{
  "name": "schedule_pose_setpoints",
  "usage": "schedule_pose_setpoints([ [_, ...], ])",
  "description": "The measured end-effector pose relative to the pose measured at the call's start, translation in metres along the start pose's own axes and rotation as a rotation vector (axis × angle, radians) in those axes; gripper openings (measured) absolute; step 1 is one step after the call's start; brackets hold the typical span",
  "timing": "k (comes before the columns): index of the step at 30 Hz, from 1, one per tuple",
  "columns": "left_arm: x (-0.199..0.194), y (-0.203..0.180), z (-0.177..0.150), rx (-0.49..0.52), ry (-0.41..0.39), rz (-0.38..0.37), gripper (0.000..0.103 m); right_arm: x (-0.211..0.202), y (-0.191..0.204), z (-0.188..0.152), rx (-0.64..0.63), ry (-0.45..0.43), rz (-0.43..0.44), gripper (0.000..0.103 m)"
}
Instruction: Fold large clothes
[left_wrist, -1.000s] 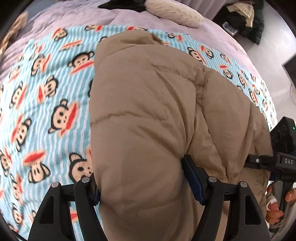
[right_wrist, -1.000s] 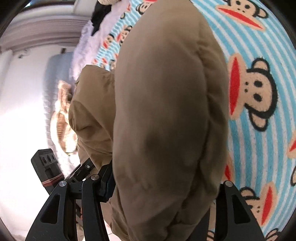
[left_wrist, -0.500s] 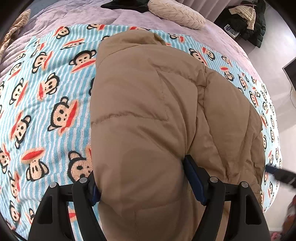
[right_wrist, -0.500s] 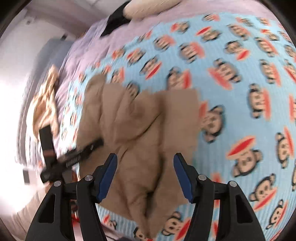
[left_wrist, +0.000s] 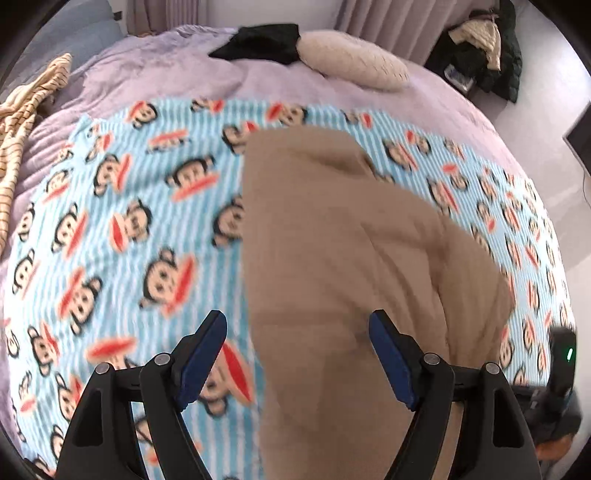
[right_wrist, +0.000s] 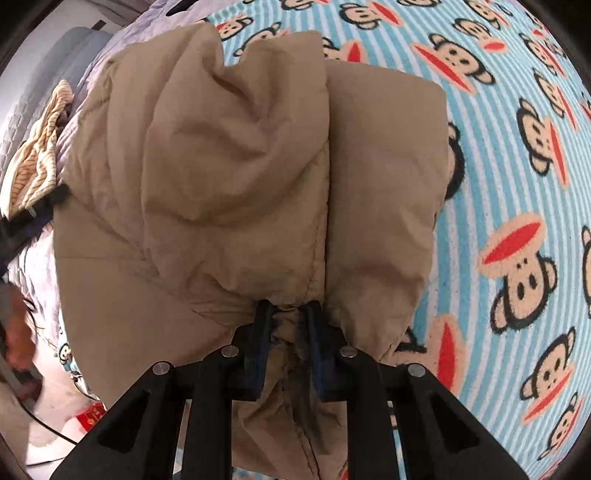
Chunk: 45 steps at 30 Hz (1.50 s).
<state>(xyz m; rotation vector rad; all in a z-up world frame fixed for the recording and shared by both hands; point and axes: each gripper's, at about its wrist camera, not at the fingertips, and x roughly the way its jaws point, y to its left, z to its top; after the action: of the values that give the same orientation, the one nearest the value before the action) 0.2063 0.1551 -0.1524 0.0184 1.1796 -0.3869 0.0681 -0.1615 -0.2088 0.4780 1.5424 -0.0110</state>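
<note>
A tan puffer jacket (left_wrist: 343, 258) lies folded lengthwise on a monkey-print blanket (left_wrist: 129, 221). My left gripper (left_wrist: 297, 332) hovers above the jacket's near end. Its jaws are wide and still opening, and the blue pads (left_wrist: 207, 347) stand clear of the fabric. In the right wrist view the jacket (right_wrist: 229, 166) shows as two puffy stacked folds. My right gripper (right_wrist: 288, 317) is closing, and its pads pinch a bunched bit of the jacket's near edge. The right tool's body (left_wrist: 561, 369) shows at the lower right of the left wrist view.
The blanket covers a purple bedspread (left_wrist: 166, 66). A cream pillow (left_wrist: 354, 64) and a black garment (left_wrist: 262, 46) lie at the far end. A striped cloth (left_wrist: 26, 107) is at the left edge. Dark clothes (left_wrist: 480, 48) are piled beyond the bed's right side.
My left gripper came up off the thick fold it straddled and now stands clear above it. My right gripper left its fold, swung round, and closed on the jacket's near edge.
</note>
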Motion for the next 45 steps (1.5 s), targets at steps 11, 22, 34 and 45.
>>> schedule_pose_setpoints([
  [11, 0.045, -0.01, 0.045, 0.032, 0.011, 0.036, 0.08, -0.113, -0.011, 0.03, 0.123, -0.248, 0.145, 0.071],
  [22, 0.083, -0.025, 0.045, 0.091, 0.032, 0.109, 0.083, -0.004, -0.013, 0.101, 0.14, -0.134, -0.093, 0.009],
  [34, 0.005, 0.01, -0.018, 0.073, 0.038, 0.052, 0.083, -0.054, -0.005, 0.064, 0.076, -0.14, -0.015, 0.014],
  [45, -0.008, 0.016, -0.115, 0.026, 0.156, 0.062, 0.085, -0.064, 0.016, -0.049, -0.042, -0.047, -0.016, 0.014],
])
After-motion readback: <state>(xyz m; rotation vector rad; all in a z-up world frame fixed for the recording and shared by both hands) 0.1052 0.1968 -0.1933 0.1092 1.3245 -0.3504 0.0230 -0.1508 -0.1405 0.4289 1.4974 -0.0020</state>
